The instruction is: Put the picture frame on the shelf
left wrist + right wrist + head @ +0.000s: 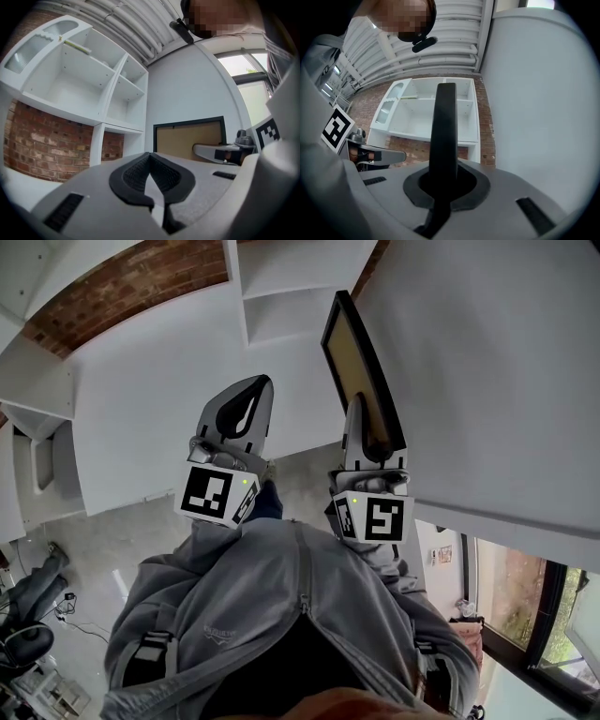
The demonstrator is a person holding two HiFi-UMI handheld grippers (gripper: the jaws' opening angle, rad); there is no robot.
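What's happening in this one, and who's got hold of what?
A person faces a white shelf with a hand-held gripper in each hand. The right hand-held gripper is shut on the edge of a black picture frame and holds it up. The left hand-held gripper is shut and empty. The frame is not yet on the shelf.

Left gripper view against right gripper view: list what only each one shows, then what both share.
Only the left gripper view shows the left gripper, shut and empty, and the broad tan face of the picture frame. Only the right gripper view shows that frame edge-on, clamped in the right gripper. Both show the white shelf, the brick wall and the opposite gripper.
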